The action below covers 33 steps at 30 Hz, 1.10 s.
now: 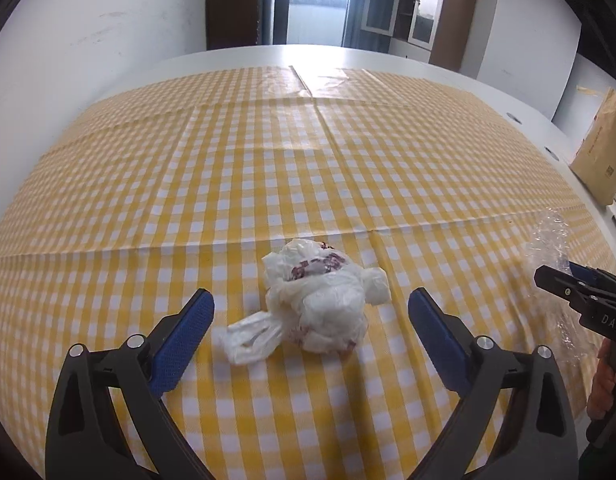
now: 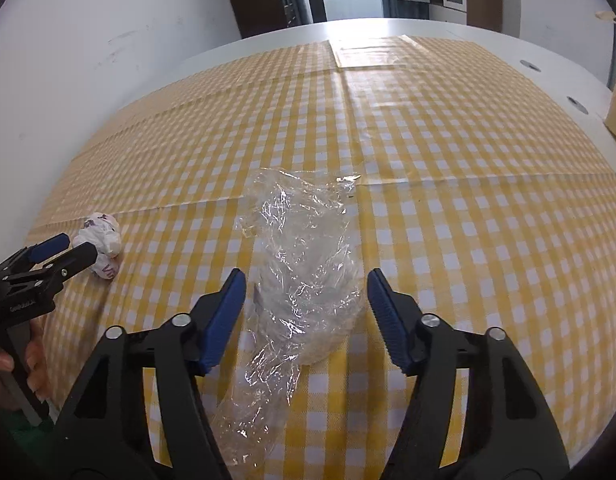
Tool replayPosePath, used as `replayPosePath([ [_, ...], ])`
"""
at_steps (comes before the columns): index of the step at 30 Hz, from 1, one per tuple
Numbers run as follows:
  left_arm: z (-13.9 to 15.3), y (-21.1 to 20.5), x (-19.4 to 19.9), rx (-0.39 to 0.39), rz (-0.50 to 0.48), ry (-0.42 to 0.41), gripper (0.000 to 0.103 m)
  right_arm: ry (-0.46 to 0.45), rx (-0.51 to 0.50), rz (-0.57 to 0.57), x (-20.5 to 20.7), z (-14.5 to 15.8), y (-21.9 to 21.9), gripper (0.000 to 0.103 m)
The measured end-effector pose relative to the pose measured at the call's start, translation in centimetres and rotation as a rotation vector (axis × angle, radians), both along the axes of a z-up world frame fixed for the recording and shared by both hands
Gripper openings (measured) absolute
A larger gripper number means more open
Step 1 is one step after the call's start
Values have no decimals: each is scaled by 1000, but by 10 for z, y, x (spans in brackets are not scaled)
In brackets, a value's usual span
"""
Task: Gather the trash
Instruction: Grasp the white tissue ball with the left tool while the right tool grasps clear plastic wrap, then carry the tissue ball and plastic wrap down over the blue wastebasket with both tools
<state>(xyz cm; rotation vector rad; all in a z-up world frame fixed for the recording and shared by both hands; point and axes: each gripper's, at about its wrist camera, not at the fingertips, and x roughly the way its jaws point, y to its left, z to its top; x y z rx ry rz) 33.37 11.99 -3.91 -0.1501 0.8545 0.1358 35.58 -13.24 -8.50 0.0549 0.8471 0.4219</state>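
A crumpled white plastic bag [image 1: 319, 304] with dark red print lies on the yellow checked tablecloth [image 1: 268, 160]. My left gripper [image 1: 311, 298] is open, its blue pads standing wide on either side of the bag without touching it. A crumpled sheet of clear plastic wrap [image 2: 304, 264] lies further right on the cloth. My right gripper [image 2: 306, 276] is open around the wrap, the pads close beside it but not pressing. In the right wrist view the white bag [image 2: 102, 240] and left gripper [image 2: 68, 252] show at the far left. The wrap [image 1: 547, 240] and right gripper [image 1: 555, 280] appear at the left wrist view's right edge.
The cloth covers a white table [image 1: 387, 56] that stands against a white wall on the left. A brown paper package [image 1: 599, 152] stands at the table's right edge. A person's hand [image 2: 0, 364] grips the left gripper's handle. Doors and cabinets lie beyond the far edge.
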Motion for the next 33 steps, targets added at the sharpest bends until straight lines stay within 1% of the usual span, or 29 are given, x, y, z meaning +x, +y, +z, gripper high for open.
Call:
replayPosePath([
  [1, -2, -2, 3, 6, -10, 8, 75, 1, 6, 3, 0, -2, 1, 51],
  [2, -5, -4, 5, 14, -28, 25, 58, -3, 8, 5, 1, -1, 1, 50],
  [3, -8, -5, 6, 19, -37, 36, 51, -7, 8, 6, 0, -1, 2, 48],
  [5, -9, -11, 2, 52, -45, 29, 48, -12, 8, 11, -2, -1, 1, 46],
  [6, -8, -16, -4, 86, -50, 19, 47, -18, 8, 15, -5, 0, 1, 45],
  [7, -6, -20, -9, 101, -58, 1, 47, -27, 8, 22, -9, 0, 0, 45],
  [8, -3, -23, -17, 99, -60, -23, 46, -41, 9, 33, -15, 2, 1, 45],
  [14, 13, -32, -58, 3, -32, -100, 46, -100, 13, 56, -52, 12, 0, 44],
  [17, 19, -39, -89, -42, -39, -149, 46, -128, 41, 69, -79, 16, -5, 44],
  [20, 21, -49, -123, -82, -58, -193, 45, -140, 71, 87, -106, 13, -10, 44],
  [24, 21, -64, -152, -97, -80, -217, 45, -167, 79, 112, -139, 10, -11, 44],
  [33, 25, -76, -204, -135, -92, -259, 45, -219, 88, 147, -204, 8, -17, 44],
])
